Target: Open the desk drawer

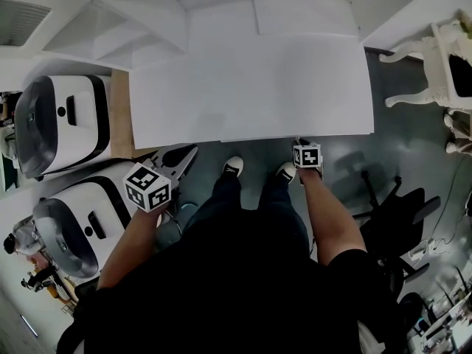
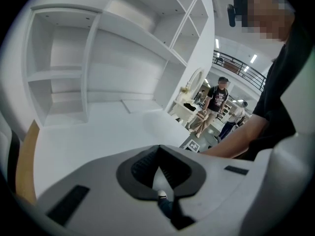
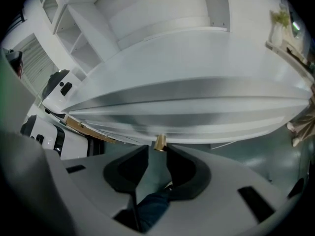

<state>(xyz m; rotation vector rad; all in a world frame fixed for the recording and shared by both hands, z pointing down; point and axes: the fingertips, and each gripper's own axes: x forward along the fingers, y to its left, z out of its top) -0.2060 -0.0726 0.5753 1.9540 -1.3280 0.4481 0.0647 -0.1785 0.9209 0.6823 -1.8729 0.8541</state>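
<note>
The right gripper [image 3: 157,150] has its jaws spread, with the drawer's brass knob [image 3: 159,142] between their tips. The drawer [image 3: 197,100] sits closed under the desk [image 1: 251,87], its contents hidden. The left gripper [image 2: 158,149] is pressed together, holding nothing.

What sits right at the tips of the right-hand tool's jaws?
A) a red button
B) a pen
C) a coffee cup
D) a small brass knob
D: the right gripper view shows a small brass knob on the white desk front, just at the tips of the right gripper, whose jaws stand apart.
</note>
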